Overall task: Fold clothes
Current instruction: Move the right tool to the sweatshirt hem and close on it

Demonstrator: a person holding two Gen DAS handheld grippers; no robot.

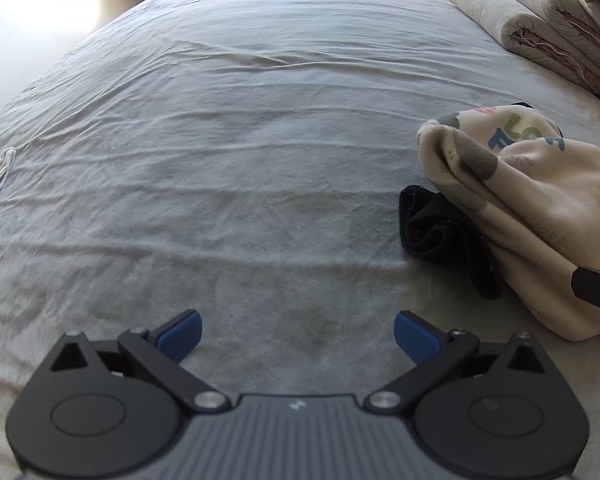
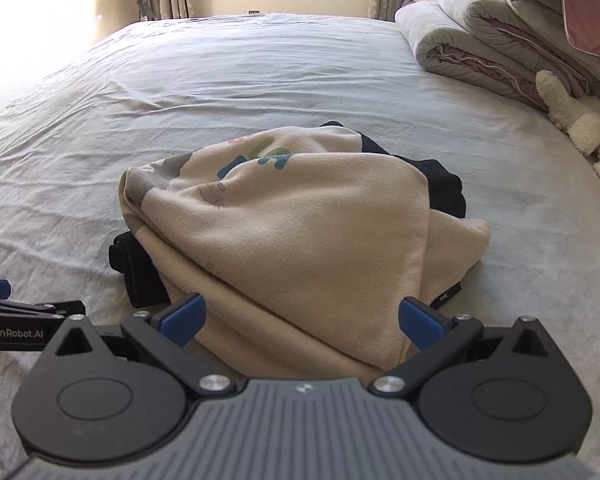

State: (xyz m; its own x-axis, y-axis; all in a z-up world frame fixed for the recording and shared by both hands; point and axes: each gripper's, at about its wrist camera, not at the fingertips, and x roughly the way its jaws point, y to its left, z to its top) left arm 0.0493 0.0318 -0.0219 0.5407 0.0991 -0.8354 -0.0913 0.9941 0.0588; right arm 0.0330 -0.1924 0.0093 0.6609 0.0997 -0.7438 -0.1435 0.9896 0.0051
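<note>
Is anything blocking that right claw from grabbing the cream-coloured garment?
Nothing visible does. The right gripper is open, with the cream garment right at its fingers, lying over a black garment.

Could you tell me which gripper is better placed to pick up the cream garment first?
Right. The right gripper is open with the cream garment directly between its fingers, while the left gripper faces bare sheet.

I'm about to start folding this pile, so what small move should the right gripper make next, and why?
Probably ease the right gripper forward and close on the near edge of the cream garment. Its jaws are open with that edge right between them, the garment lies crumpled over a black garment, and the left gripper is open over bare sheet.
</note>
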